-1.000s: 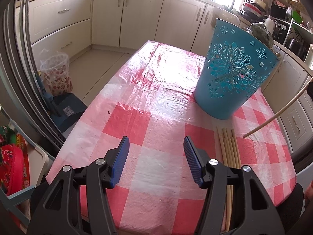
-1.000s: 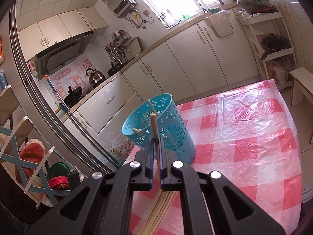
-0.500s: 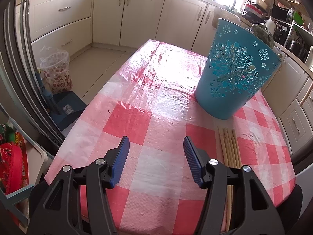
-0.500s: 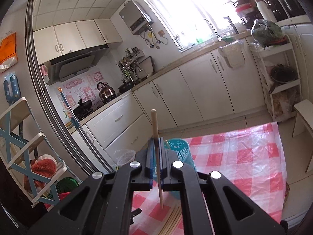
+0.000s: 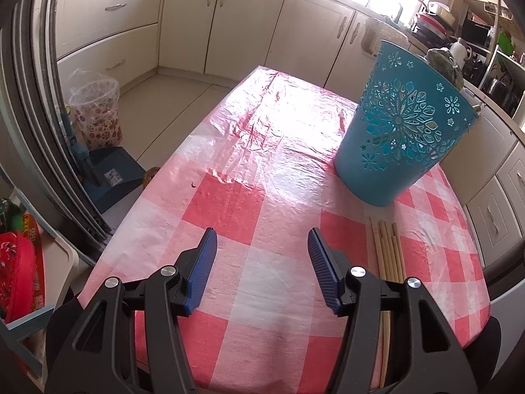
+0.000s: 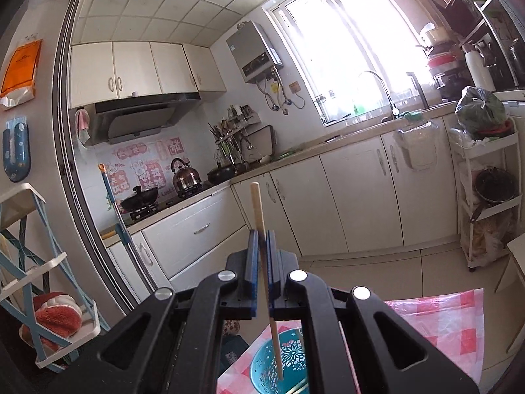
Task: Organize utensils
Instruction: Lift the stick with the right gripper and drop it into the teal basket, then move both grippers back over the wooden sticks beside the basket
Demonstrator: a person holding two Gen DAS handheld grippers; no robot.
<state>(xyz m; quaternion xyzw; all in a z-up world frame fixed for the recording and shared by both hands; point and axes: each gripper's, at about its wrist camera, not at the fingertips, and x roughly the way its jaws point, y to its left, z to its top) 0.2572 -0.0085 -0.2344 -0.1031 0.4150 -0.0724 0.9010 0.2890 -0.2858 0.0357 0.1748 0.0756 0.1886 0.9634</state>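
A teal cut-out bucket stands on the red-checked tablecloth at the right. Several wooden chopsticks lie side by side in front of it, partly hidden by my right-hand finger. My left gripper is open and empty, low over the cloth, left of the chopsticks. My right gripper is shut on one wooden chopstick, held nearly upright high above the bucket; its lower tip hangs over the bucket's mouth, where another chopstick shows.
A lined waste bin and a blue dustpan stand on the floor left of the table. Cabinets run along the far wall. A white shelf cart stands at the right in the right wrist view.
My right gripper has risen and tilted up with the chopstick, now nearly vertical over the bucket. The chopstick has left the left wrist view. The left gripper has barely moved.
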